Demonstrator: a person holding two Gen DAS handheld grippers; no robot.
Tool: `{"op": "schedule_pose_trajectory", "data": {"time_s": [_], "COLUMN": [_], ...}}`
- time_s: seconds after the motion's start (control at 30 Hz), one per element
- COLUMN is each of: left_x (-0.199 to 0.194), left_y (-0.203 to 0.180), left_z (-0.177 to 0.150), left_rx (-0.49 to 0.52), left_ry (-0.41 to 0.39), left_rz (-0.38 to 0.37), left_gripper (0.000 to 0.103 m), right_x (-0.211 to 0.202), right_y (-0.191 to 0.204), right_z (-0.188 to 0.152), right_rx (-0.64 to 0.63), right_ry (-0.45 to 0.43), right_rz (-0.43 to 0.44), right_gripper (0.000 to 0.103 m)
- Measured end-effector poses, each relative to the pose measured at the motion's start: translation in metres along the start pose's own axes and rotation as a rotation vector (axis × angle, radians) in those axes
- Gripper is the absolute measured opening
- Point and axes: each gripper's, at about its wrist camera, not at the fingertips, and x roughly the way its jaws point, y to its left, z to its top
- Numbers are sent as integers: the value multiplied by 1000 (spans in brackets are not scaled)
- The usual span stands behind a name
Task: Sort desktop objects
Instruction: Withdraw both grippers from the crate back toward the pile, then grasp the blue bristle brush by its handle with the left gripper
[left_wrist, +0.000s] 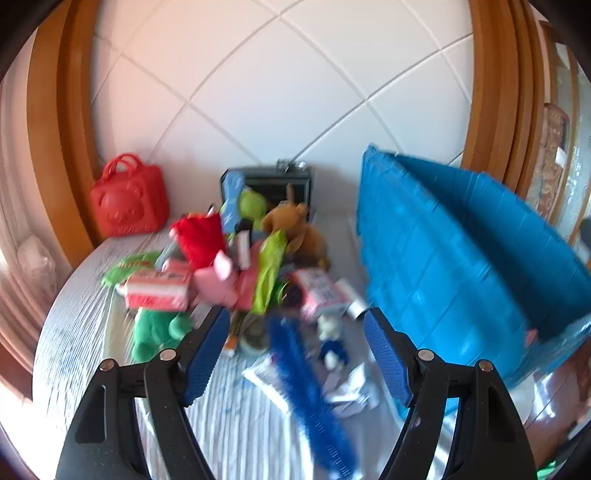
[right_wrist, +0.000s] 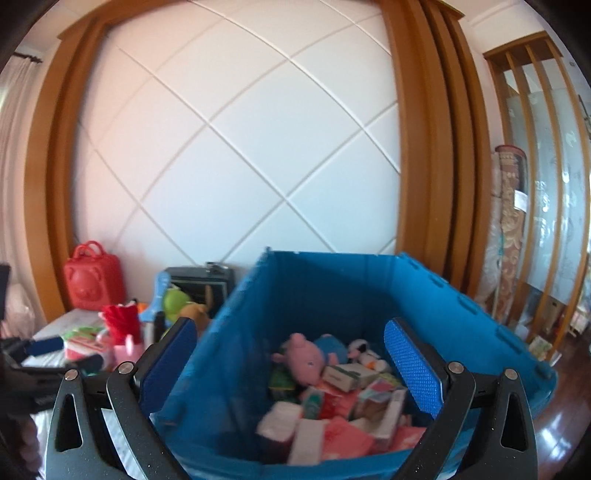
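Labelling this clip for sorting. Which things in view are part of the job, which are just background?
Job:
- blue bin, already holding a pink pig plush and boxes
- table pile: blue brush, green plush, brown plush, pink-and-white box
- left gripper, right gripper, both open and empty

Background:
- red bear case
- rolled rug
- tiled wall

A: Left wrist view: toy pile (left_wrist: 240, 273) smeared by motion; box labels unreadable. Blue bin (left_wrist: 461, 266) cut off at the right edge.

B: Right wrist view: bin contents (right_wrist: 332, 398) blurred, near wall hides the lowest items. Dark shape (right_wrist: 22, 369) at left edge, unidentifiable.
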Motion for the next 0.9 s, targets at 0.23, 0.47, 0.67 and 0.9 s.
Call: {"op": "schedule_pose_trajectory", "data": {"time_s": [0.23,0.47,0.67,0.9], "left_x": [29,57,94,151], "left_y": [42,26,-5,-43], "left_z": [-64,-126,-167,-214], "left_rx": [19,41,6,-82], "left_ry": [169,280,323,317], "left_rz": [-38,-66,-38,3], "left_gripper": [75,75,75,69], "right_x": [-37,-52,-34,13], "right_y": [57,57,46,20], "right_z": [-30,-97,-167,-237], "right_rx": [31,50,38,49], "right_ry": [-5,165,268,372], "right_rz": [-20,-69,8,76], "right_gripper": [103,103,103,103]}}
